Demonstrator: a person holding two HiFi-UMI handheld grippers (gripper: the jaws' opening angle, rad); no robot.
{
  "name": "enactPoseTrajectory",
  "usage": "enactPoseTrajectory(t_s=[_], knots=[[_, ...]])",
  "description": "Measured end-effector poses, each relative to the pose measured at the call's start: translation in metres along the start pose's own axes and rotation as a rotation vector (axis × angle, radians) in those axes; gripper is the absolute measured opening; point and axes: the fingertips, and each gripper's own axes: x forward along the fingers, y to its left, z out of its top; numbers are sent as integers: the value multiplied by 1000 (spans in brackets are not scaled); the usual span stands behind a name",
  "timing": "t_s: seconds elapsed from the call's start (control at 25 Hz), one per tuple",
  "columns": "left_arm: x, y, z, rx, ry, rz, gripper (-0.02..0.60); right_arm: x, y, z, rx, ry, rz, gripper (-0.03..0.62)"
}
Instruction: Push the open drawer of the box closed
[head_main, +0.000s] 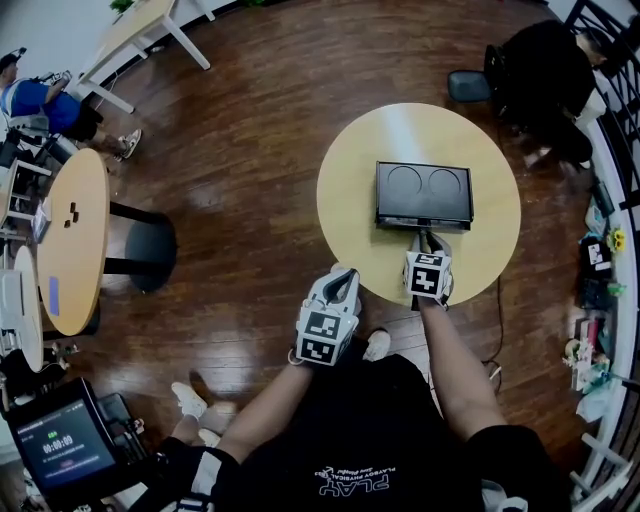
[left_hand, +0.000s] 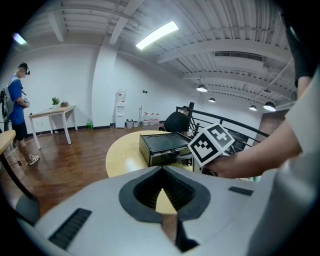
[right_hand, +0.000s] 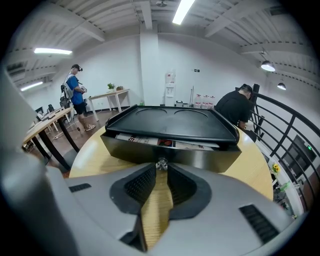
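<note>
Your right gripper (head_main: 428, 238) has its jaws drawn in to a narrow gap, and the small metal knob (right_hand: 161, 164) of the drawer (right_hand: 170, 152) sits right at their tips, pinched between them. That drawer belongs to the black box (head_main: 423, 193), which lies at 12 o'clock from this gripper, near the middle of the round wooden table (head_main: 350, 180). In your right gripper view the drawer stands a little way out from the box front, and printed papers (right_hand: 150, 140) show in the slot under the box's flat top with its two round recesses.

Your left gripper (head_main: 343, 275) is at 8 o'clock from the right one, at the table's near edge around its 7 o'clock, well apart from the box. Its jaws are together and hold nothing; only bare table shows in the wedge behind the tips. In your left gripper view, the box stands at about 12 o'clock beyond the jaws, and your right gripper's marker cube is at 1 o'clock, just beside the box.

Off the table, a person in a blue top (head_main: 45, 105) is at 10 o'clock on the wooden floor (head_main: 260, 110), and a person in black (head_main: 545, 70) crouches at 1 o'clock by the railing.
</note>
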Motion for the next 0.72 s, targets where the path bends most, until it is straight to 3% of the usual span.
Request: enactPoseTrajectory(t_s=[0.72], knots=[[8, -3, -2, 21, 13, -4, -3, 8, -10, 12, -14, -25, -15, 75]])
